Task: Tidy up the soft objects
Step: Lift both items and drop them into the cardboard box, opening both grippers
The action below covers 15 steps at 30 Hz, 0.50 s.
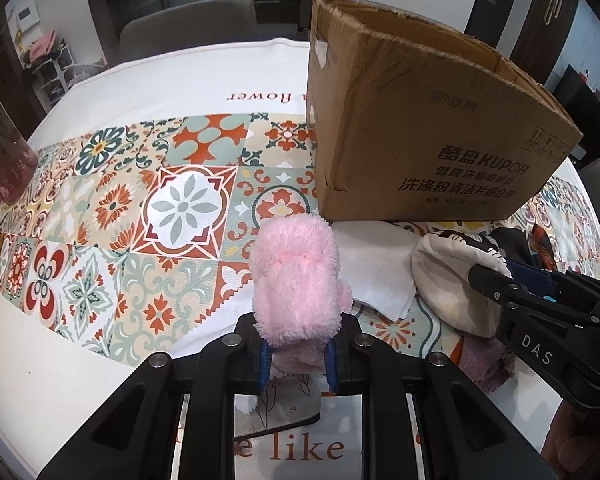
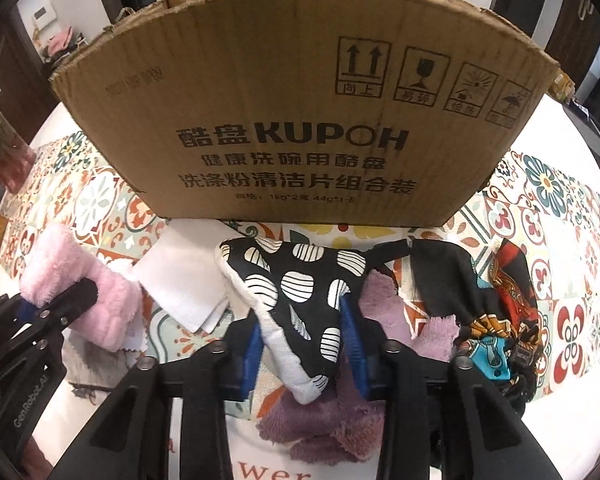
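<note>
A pink fluffy plush piece [image 1: 296, 280] stands up between the blue pads of my left gripper [image 1: 298, 360], which is shut on its lower end. From the right wrist view the same pink plush [image 2: 80, 280] shows at the left. My right gripper [image 2: 304, 344] is shut on a black padded mitt with white striped dots [image 2: 300, 288]; both blue pads press its sides. The mitt's cream underside [image 1: 444, 280] shows in the left wrist view. An open-topped cardboard box [image 2: 300, 100] stands just behind both grippers.
A folded white cloth [image 2: 180, 284] lies between the grippers. A purple fluffy cloth [image 2: 324, 420] is under the mitt, and a black printed garment [image 2: 492, 300] is to its right. A patterned tablecloth [image 1: 140, 208] covers the table. A reddish vase [image 1: 4, 160] stands far left.
</note>
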Available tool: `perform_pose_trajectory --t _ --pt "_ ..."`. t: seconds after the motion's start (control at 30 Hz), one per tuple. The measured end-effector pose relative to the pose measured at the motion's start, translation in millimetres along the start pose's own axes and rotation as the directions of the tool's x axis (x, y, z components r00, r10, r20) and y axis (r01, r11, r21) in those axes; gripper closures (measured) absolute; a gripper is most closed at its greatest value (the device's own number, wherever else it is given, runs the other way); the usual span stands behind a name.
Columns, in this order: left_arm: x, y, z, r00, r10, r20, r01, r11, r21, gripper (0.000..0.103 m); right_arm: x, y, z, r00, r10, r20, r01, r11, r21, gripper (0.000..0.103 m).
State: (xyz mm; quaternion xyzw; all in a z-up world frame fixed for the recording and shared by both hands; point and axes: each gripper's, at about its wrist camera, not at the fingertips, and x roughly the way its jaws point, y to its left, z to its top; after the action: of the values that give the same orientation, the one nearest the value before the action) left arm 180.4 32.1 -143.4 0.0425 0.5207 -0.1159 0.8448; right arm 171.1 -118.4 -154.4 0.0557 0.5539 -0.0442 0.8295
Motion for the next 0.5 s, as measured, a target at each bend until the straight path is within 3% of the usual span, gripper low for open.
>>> perform_pose_trajectory --t 0.5 --pt "-72 -20 -1 0.994 -0.003 0.113 0.0 1.0 0.028 0.082 -82 -6 -8 0.992 0.014 0.129 -0.014 1.0 -0.001 0.073"
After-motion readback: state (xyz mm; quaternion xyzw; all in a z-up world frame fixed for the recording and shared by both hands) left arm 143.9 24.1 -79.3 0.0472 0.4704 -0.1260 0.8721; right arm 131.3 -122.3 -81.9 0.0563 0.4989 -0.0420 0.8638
